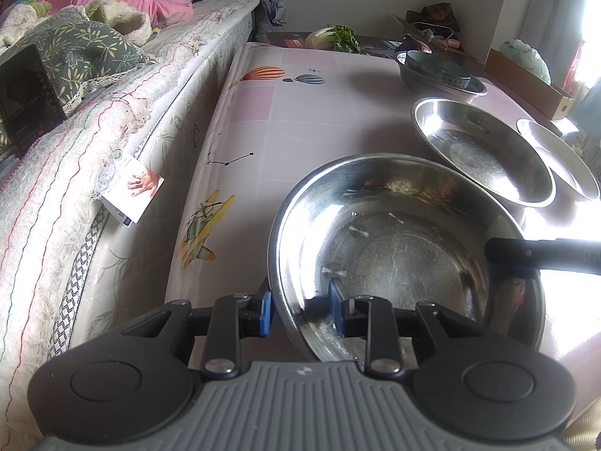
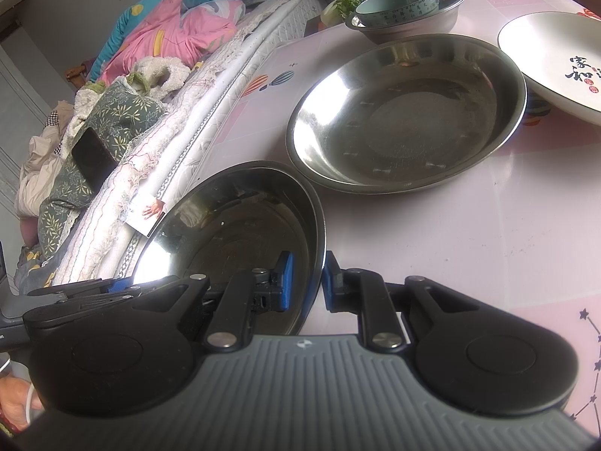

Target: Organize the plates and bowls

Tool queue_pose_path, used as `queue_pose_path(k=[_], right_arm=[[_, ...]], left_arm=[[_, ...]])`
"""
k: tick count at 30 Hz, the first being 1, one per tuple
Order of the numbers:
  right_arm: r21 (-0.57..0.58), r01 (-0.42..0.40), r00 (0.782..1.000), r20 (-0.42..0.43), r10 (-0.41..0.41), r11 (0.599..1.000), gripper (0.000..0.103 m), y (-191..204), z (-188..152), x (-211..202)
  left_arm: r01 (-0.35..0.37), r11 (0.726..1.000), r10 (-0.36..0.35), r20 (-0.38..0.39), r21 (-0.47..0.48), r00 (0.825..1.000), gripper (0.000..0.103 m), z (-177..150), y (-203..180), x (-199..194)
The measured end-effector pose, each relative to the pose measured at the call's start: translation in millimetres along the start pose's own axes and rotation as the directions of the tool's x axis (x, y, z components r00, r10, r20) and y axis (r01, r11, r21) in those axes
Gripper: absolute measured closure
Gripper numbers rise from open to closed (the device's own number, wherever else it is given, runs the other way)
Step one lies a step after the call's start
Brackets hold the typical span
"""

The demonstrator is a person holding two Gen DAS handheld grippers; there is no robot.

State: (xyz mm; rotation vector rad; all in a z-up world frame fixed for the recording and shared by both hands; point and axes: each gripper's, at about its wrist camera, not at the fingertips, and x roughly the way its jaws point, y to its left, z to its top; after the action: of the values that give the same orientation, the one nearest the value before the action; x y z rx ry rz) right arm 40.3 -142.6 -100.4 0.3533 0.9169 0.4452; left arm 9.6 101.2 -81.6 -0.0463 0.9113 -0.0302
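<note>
A steel bowl [image 1: 405, 248] sits nearest on the pink table; it also shows in the right wrist view [image 2: 240, 221]. My left gripper [image 1: 300, 310] straddles its near rim, one blue pad outside and one inside, with a visible gap. My right gripper [image 2: 306, 282] straddles the opposite rim the same way, jaws close around the edge. Its black finger [image 1: 544, 253] shows over the bowl in the left wrist view. A second steel plate [image 2: 405, 112] lies beyond, also visible in the left wrist view [image 1: 484, 150]. A white plate with writing [image 2: 556, 60] lies to its right.
A grey basin [image 2: 409, 26] holding a blue-patterned ceramic bowl [image 2: 398, 5] stands at the far end of the table. A bed [image 1: 94, 143] with bedding runs along the table's left side. Vegetables [image 1: 334, 37] and a cardboard box [image 1: 533, 82] lie at the back.
</note>
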Motion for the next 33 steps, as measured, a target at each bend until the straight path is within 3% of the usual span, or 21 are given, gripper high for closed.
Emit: queue_pose_path(k=[17, 22, 33], right_arm=[[0.015, 0.003, 1.000, 0.009, -0.004, 1.000, 0.087, -4.6, -1.4, -5.7], [0.018, 0.016, 1.000, 0.014, -0.016, 1.000, 0.087, -6.2, -4.2, -9.0], [0.008, 0.011, 1.000, 0.012, -0.011, 1.000, 0.088, -1.2, -7.6, -6.2]], left_arm=[[0.059, 0.998, -0.059, 0.005, -0.007, 0.998, 0.072, -6.9, -2.9, -6.8], [0.042, 0.999, -0.042, 0.006, -0.003, 0.999, 0.081, -8.0, -1.2, -6.2], [0.039, 0.999, -0.038, 0.022, -0.015, 0.999, 0.085, -9.0, 0.3, -9.1]])
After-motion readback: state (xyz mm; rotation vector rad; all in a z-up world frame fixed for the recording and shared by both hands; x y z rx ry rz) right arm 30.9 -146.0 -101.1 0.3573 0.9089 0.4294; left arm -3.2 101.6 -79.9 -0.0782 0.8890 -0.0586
